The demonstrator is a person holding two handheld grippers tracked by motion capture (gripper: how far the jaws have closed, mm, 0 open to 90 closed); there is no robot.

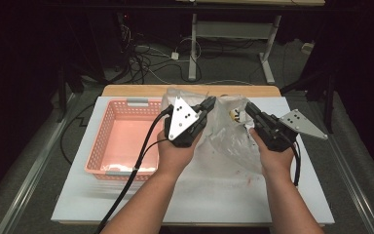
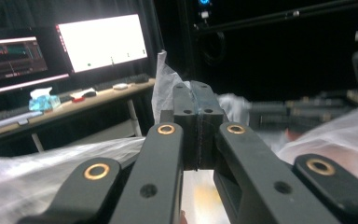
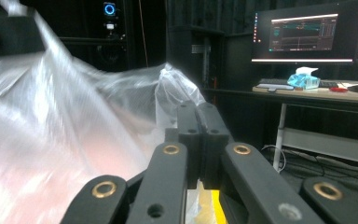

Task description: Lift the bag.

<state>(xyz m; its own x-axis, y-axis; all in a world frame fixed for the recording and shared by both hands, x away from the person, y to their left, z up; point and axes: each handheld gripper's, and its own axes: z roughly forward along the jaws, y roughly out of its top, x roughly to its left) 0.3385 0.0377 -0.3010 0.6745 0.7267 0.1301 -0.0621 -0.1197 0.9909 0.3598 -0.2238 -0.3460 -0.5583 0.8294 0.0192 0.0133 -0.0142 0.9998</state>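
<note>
The left gripper (image 1: 208, 103) is clamped tight on the near-left edge of a clear plastic bag (image 1: 224, 131); in the left gripper view its two jaws meet flat with a tuft of film (image 2: 164, 81) sticking up from between them. The right gripper (image 1: 249, 109) pinches the opposite edge the same way, and in the right gripper view a peak of film (image 3: 177, 86) rises just beyond its closed jaws while the rest of the bag billows off to the left. Each grip sits on a rim of the bag rather than on its body, which looks like a way to hold the mouth up and spread apart so that whatever is inside stays put or can be reached.

The bag hangs between the two grippers over the middle of the white table top (image 1: 199, 200), its lower part sagging toward the board. Something small and yellowish (image 1: 233, 115) shows through the film near the top, between the grippers; what it is cannot be told.

Just left of the left hand (image 1: 175, 153) stands a pink plastic basket (image 1: 108, 122), empty and close by, probably the place where the bag or its contents belong. Far off, desks with lit monitors (image 2: 102, 42) stand in the dark room.
</note>
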